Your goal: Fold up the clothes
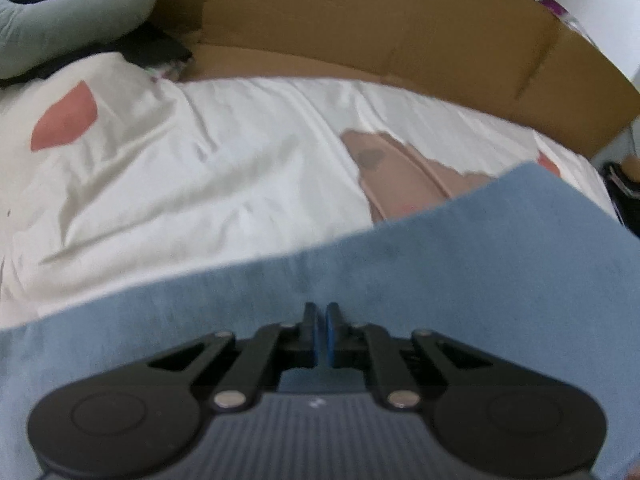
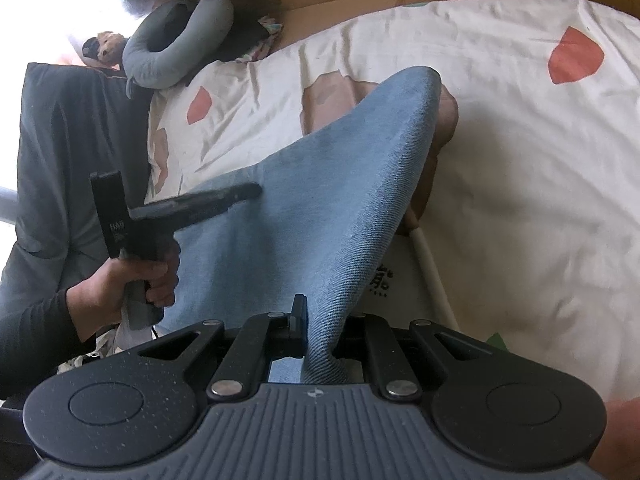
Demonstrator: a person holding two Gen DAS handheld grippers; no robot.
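1. Right gripper (image 2: 316,322) clamped on a bunched fold of blue denim garment (image 2: 320,200), twill weave plain.
2. Left gripper (image 1: 321,312) pinched shut on the same cloth's edge (image 1: 360,264), stretched taut above the bed.
3. Beyond: white patterned sheet (image 1: 200,168), rumpled, mostly bare.
4. Farthest: grey neck pillow (image 2: 168,52), cardboard wall (image 1: 360,20) bounding the bed.

Both grippers clamped tight: right gripper (image 2: 316,316) angled down, left gripper (image 2: 252,191) at nine o'clock, the person's hand (image 2: 140,280) gripping its handle.
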